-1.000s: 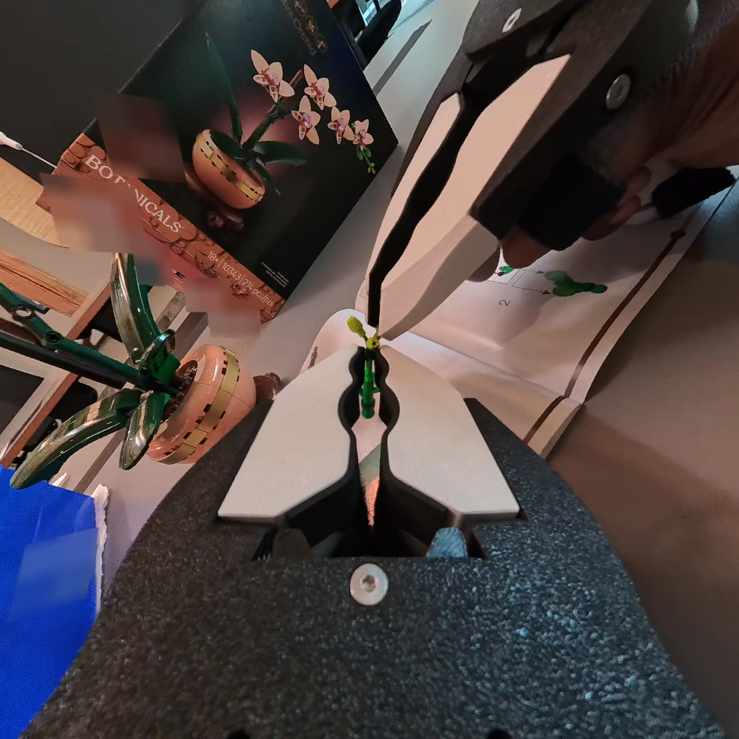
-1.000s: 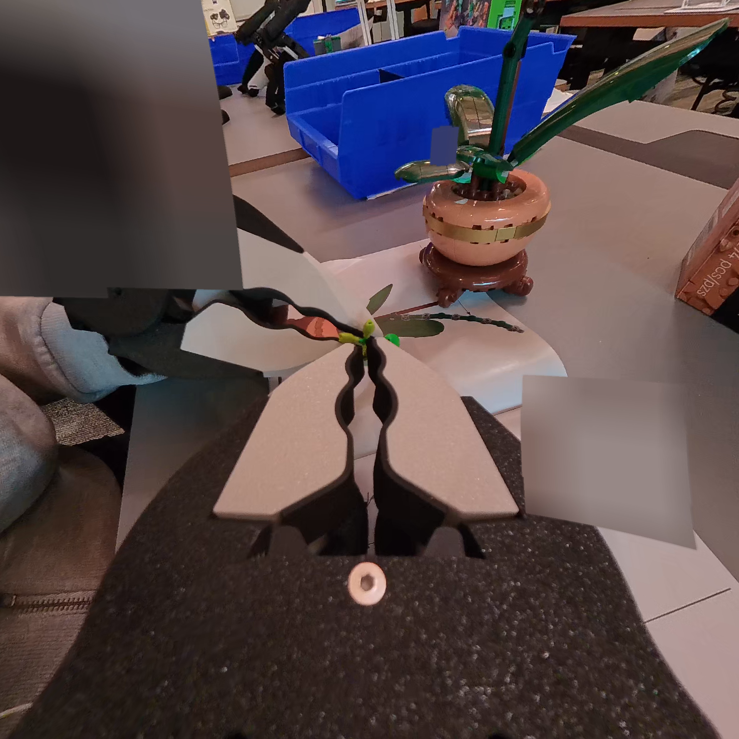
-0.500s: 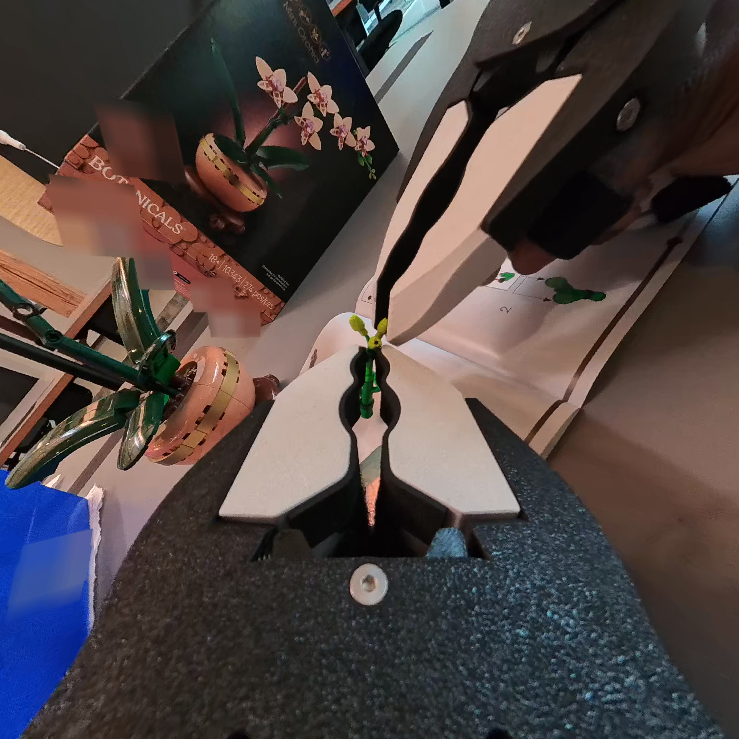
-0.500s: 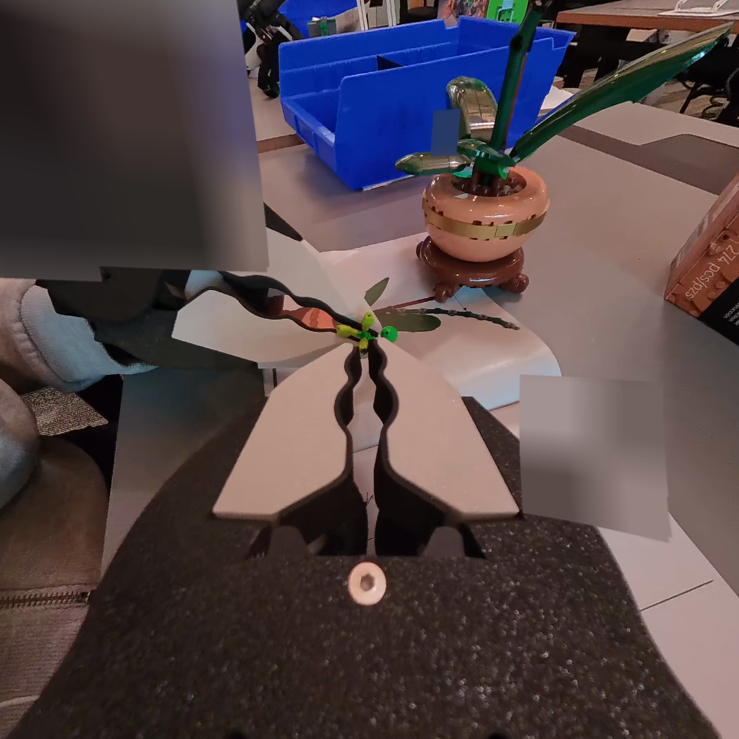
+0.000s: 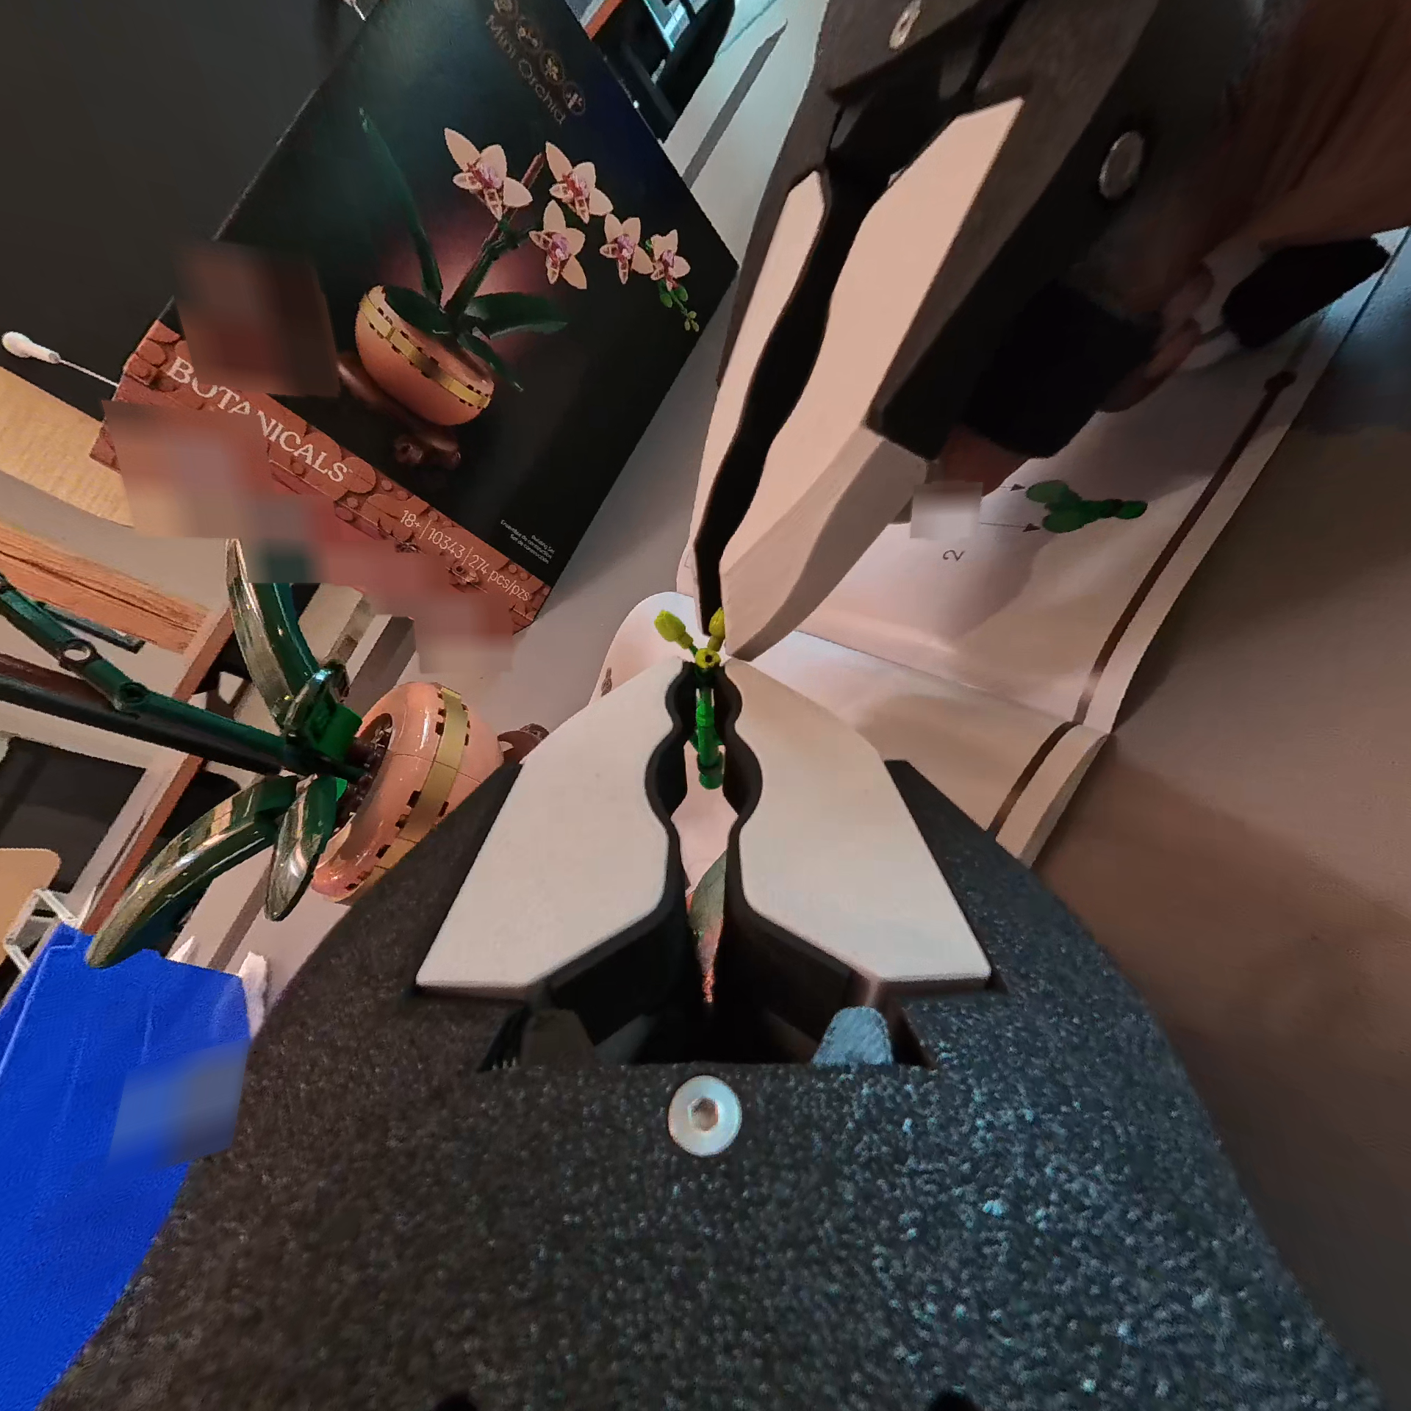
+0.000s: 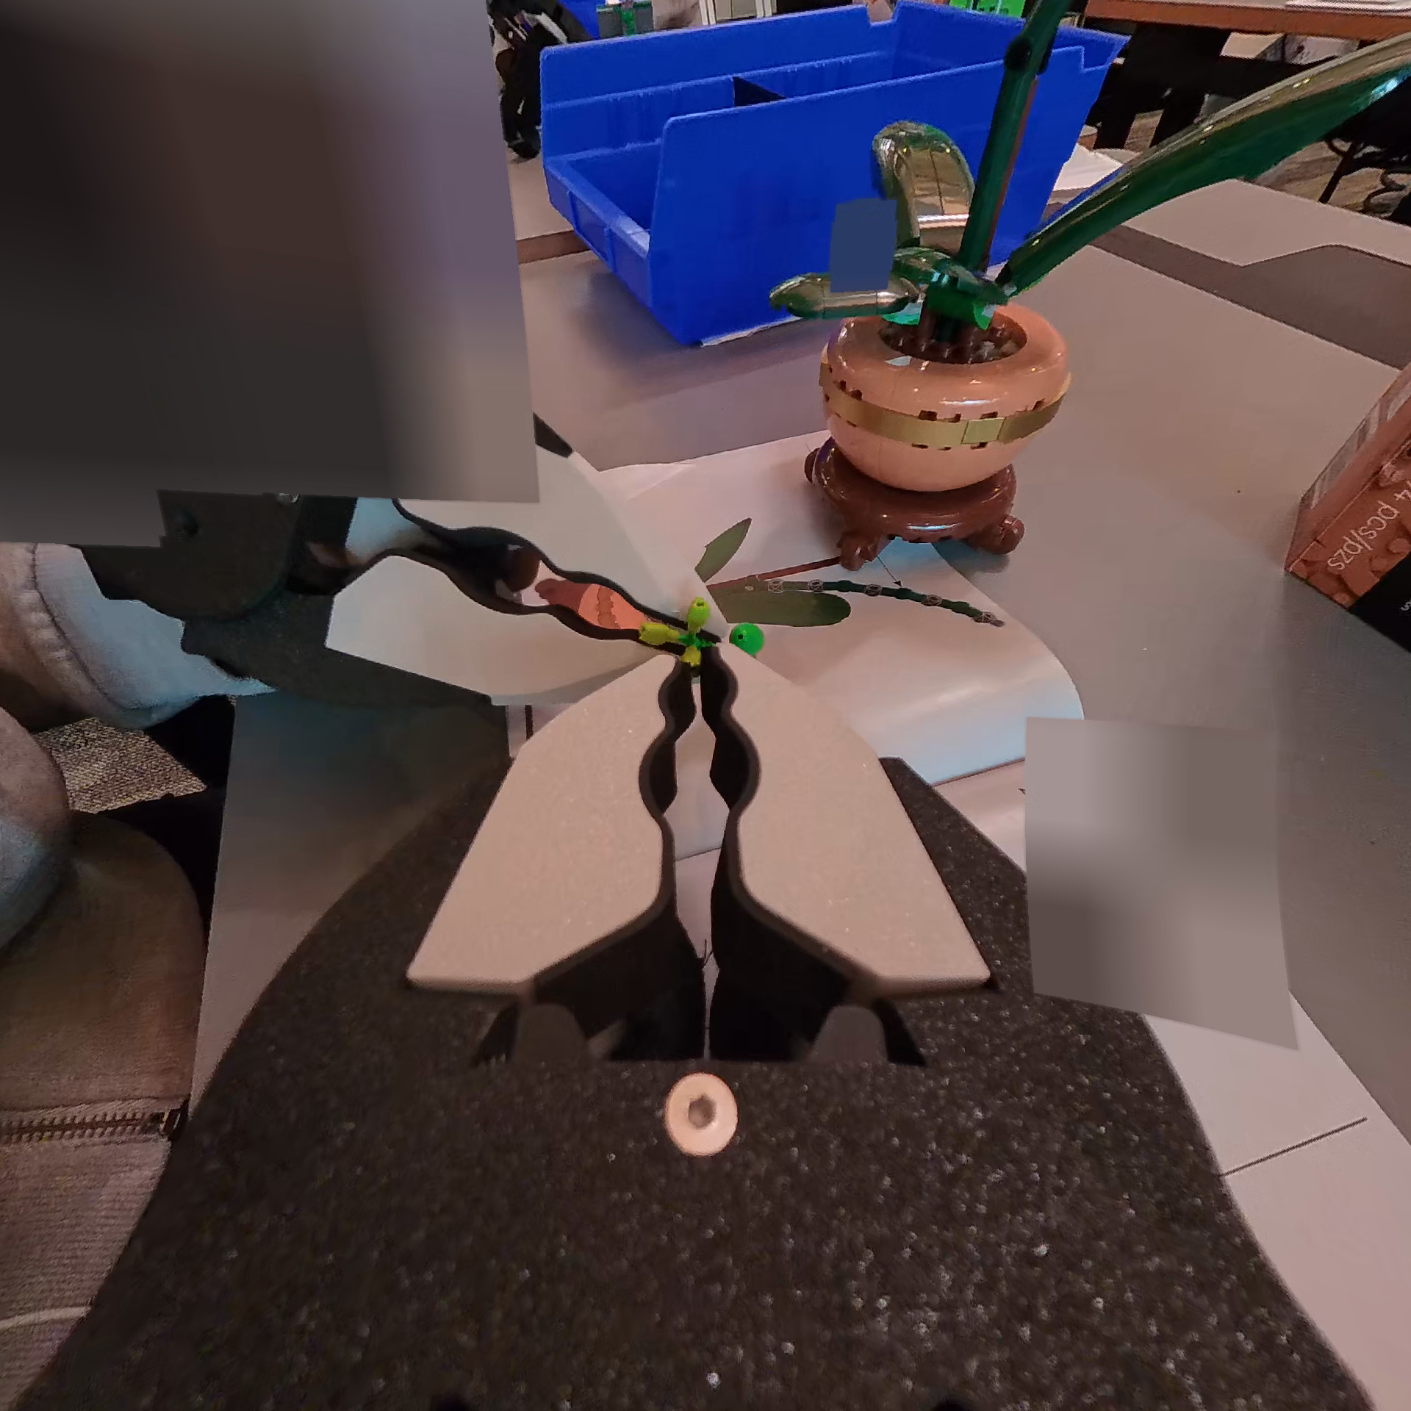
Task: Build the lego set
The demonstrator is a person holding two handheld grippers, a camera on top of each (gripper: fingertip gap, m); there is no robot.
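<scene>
My left gripper (image 5: 706, 668) is shut on a small green stem (image 5: 706, 725) with lime buds (image 5: 672, 628) at its top. My right gripper (image 6: 695, 668) is shut, its tips pinched on the sprig's lime buds (image 6: 691, 628). It comes down from above in the left wrist view (image 5: 718, 637). The left gripper reaches in from the left in the right wrist view (image 6: 679, 637), and the stem's green ball end (image 6: 746, 637) sticks out past it. The two grippers meet tip to tip above the open instruction booklet (image 6: 954, 687).
The built orchid pot (image 6: 947, 412) with dark green leaves stands on the table behind the booklet; it also shows in the left wrist view (image 5: 412, 779). The set's box (image 5: 473, 305) stands at the back. A blue bin (image 6: 733, 206) is behind the pot. A person's sleeve (image 6: 92, 634) is at the left. The grippers are tip to tip, or close to it. The left tips stand about 10 centimeters off the built orchid pot (image 6: 947, 412). Seen from the left wrist view (image 5: 441, 710) as well.
Both grippers stay shut and tip to tip on the sprig. They have shifted slightly together, and the stem's green ball end shows more plainly in the right wrist view.
</scene>
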